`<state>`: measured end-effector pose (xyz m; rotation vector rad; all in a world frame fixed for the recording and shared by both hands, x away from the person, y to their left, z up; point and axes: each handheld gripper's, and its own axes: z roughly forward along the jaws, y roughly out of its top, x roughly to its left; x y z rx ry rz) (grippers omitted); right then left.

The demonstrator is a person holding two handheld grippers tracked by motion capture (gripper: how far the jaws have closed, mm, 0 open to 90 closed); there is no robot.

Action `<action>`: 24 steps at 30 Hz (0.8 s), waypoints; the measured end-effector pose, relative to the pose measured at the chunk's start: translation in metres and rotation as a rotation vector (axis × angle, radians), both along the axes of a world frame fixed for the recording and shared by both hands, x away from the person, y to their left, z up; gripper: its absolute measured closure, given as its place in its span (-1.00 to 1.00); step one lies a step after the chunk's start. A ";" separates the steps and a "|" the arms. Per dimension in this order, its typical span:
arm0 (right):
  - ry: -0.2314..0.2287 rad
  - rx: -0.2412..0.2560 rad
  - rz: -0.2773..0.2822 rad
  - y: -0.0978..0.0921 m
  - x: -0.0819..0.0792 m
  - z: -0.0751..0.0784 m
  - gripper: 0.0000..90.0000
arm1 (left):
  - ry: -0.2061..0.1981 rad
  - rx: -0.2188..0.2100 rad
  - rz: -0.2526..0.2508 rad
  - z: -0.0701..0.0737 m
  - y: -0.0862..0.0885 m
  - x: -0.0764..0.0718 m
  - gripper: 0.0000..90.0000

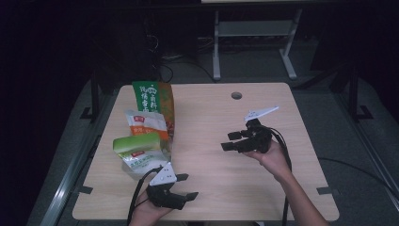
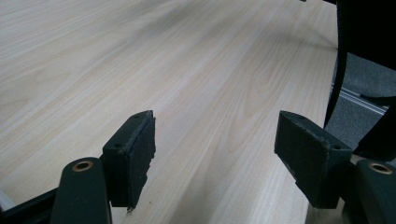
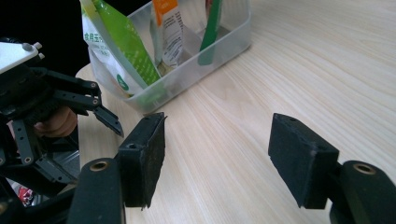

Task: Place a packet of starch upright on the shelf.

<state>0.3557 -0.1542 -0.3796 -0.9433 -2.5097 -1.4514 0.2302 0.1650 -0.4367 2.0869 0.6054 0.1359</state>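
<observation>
Pale wood grain runs across the surface (image 1: 211,141), and both hand-held grippers hang over it with nothing between their jaws. Nearest the person, the left hand-held gripper (image 1: 181,188) sits low by the near edge, its jaws spread wide and pointing toward the right side; in its own view the left hand-held gripper (image 2: 215,154) has bare wood between its two black pads (image 2: 140,149), and a dark cable curves past at the right. The person's left hand (image 1: 146,214) grips it from below.

Just beyond and to the left of that gripper stands a clear plastic bin (image 1: 141,167) holding upright snack bags: a light green bag (image 1: 139,146) closest, an orange and white bag (image 1: 146,125) behind it, and a tall dark green bag (image 1: 153,96) at the back.

Farther off and to the right, the right hand-held gripper (image 1: 233,140) is held above the middle of the surface by the right hand (image 1: 270,157), its jaws wide apart and aimed leftward at the bin. In its own view the right hand-held gripper (image 3: 217,154) frames open wood, with the bin (image 3: 219,51) ahead and to the left, well apart from the pads, and the left gripper's linkage at the far left edge.

Past the far edge of the surface, a round hole (image 1: 236,95) shows in the wood, and a grey metal frame (image 1: 254,33) stands on the dark floor.
</observation>
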 end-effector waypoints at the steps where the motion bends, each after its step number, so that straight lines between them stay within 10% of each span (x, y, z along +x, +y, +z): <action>1: 0.007 0.000 -0.002 -0.002 -0.001 0.000 -0.21 | 0.000 -0.006 0.003 0.000 0.000 0.000 -0.36; 24: 0.043 0.000 -0.083 -0.055 -0.028 -0.029 -0.25 | -0.002 0.000 0.001 0.000 0.001 0.002 -0.36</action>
